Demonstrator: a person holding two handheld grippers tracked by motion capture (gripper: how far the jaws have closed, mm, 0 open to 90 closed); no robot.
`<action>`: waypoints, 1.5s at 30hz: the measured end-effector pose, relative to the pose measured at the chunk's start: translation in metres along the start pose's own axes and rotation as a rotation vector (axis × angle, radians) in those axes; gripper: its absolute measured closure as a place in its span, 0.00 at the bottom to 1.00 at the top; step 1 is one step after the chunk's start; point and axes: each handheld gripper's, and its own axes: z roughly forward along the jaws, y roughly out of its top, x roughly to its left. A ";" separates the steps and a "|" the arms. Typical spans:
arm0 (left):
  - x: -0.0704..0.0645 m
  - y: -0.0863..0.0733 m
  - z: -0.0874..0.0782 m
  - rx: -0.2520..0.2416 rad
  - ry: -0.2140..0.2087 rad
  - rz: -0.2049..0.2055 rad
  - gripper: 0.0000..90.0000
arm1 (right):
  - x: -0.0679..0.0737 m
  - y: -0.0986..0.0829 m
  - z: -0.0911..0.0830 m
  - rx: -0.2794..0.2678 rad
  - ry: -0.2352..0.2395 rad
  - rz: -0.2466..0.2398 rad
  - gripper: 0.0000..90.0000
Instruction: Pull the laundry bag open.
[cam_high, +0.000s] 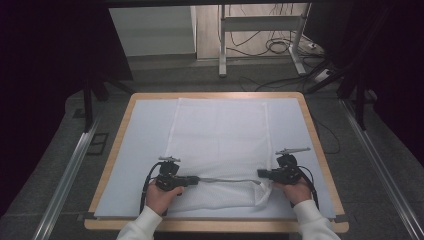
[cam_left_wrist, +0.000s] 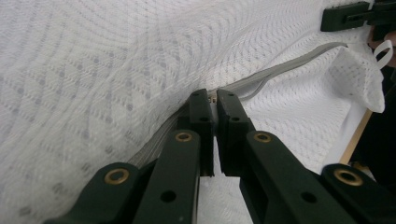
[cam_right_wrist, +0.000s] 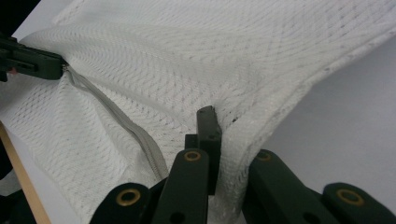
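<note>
A white mesh bag (cam_high: 220, 135) lies flat on the table, with a grey zipper (cam_high: 225, 180) running across its near end. My left gripper (cam_high: 196, 180) is shut on the zipper's left end (cam_left_wrist: 215, 99), where a small metal pull shows between the jaws. The zipper (cam_left_wrist: 285, 63) stretches away toward the other gripper (cam_left_wrist: 345, 16). My right gripper (cam_high: 260, 174) is shut on the bag's near right corner. In the right gripper view the mesh (cam_right_wrist: 187, 60) is pinched in my right gripper (cam_right_wrist: 226, 140) and drapes over one jaw. The zipper (cam_right_wrist: 126, 123) runs off to the left gripper (cam_right_wrist: 32, 60).
The bag rests on a white mat (cam_high: 145, 150) covering a wooden-edged table (cam_high: 114, 150). A white loop (cam_left_wrist: 384, 49) hangs at the bag's corner. Beyond the table are a grey floor, desk legs (cam_high: 222, 45) and cables (cam_high: 277, 45). Metal rails (cam_high: 70, 170) run along both sides.
</note>
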 end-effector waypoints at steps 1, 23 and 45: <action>0.000 0.000 -0.001 -0.004 -0.006 0.001 0.96 | 0.000 0.000 0.000 0.000 0.000 0.000 0.99; 0.012 -0.007 -0.024 -0.034 0.036 -0.006 0.96 | 0.000 0.000 0.000 -0.003 -0.002 0.000 0.99; 0.025 -0.017 -0.051 -0.072 0.070 -0.027 0.96 | 0.000 -0.001 0.001 -0.002 -0.005 0.001 0.99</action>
